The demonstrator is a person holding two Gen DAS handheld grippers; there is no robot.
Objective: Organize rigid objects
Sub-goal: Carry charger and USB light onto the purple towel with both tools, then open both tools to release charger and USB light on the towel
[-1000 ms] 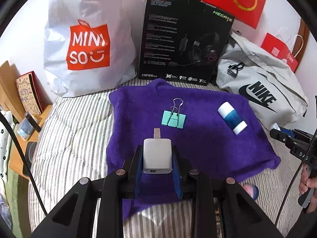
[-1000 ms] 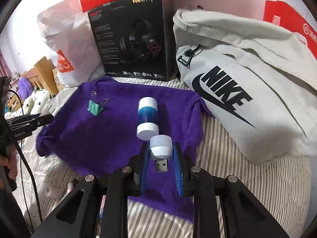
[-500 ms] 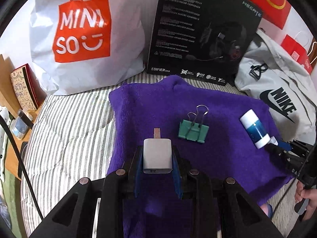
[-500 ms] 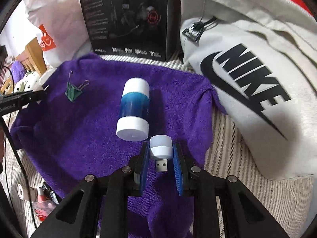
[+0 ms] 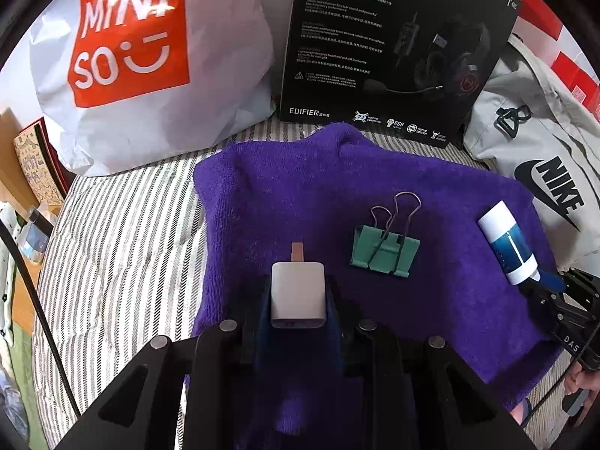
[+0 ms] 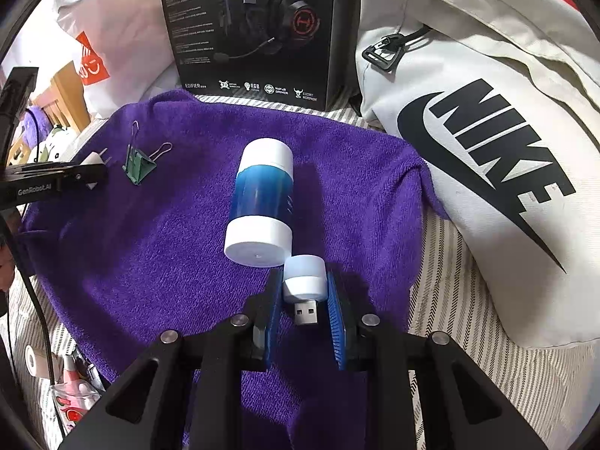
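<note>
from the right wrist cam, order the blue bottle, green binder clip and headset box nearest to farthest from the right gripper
1. Blue bottle, lying on the towel just ahead of the right gripper.
2. Green binder clip, farther off to the left.
3. Headset box, standing at the back.

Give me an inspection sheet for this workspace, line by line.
Surface: purple towel spread on striped bedding.
Job's things: green binder clip and blue-white bottle lying on the towel.
Clutter: Miniso bag, headset box, Nike bag behind.
Grippers: left tool shut on white charger; right tool shut on USB light.
Cables: black cable at left.
Surroundings: wooden shelf.
</note>
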